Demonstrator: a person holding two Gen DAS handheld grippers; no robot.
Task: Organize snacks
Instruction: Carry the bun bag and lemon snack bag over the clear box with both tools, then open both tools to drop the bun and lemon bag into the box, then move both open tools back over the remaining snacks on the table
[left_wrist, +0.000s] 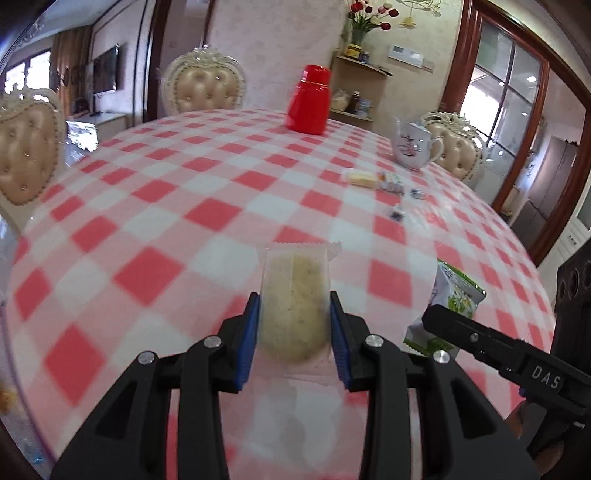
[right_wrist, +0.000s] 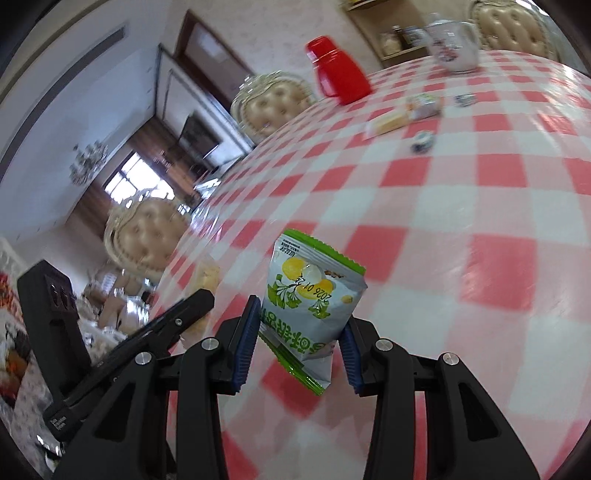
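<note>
Left wrist view first: the left tool (left_wrist: 294, 325) is clenched on a clear-wrapped pale biscuit (left_wrist: 294, 306), blue pads pressing both sides, and the packet sticks out forward above the checked surface (left_wrist: 155, 206). Off to the right, the right tool (left_wrist: 480, 338) pokes in, with a bit of the green and white snack bag (left_wrist: 458, 291) showing just past its tip. Further back on the cloth there's a red jug (left_wrist: 309, 101) and a white teapot (left_wrist: 413, 144), and between them and the tools a yellow wrapped snack (left_wrist: 360, 179) touching a small green packet (left_wrist: 391, 181), plus two tiny dark-wrapped candies (left_wrist: 397, 214) nearby. Padded chairs (left_wrist: 205, 86) ring the far edge. Right wrist view now, and it's pretty tilted and blurry: the right tool (right_wrist: 301, 336) is grasping the green and white snack bag (right_wrist: 312, 291) by its lower part, so the bag stands up off the surface (right_wrist: 461, 206). The left tool (right_wrist: 177, 317) comes in from the left side, the pale biscuit (right_wrist: 207, 277) just visible beyond it. Same red jug (right_wrist: 341, 75), teapot (right_wrist: 452, 44), and the yellow snack (right_wrist: 388, 123) beside the green packet (right_wrist: 424, 105) sit near the far edge.
</note>
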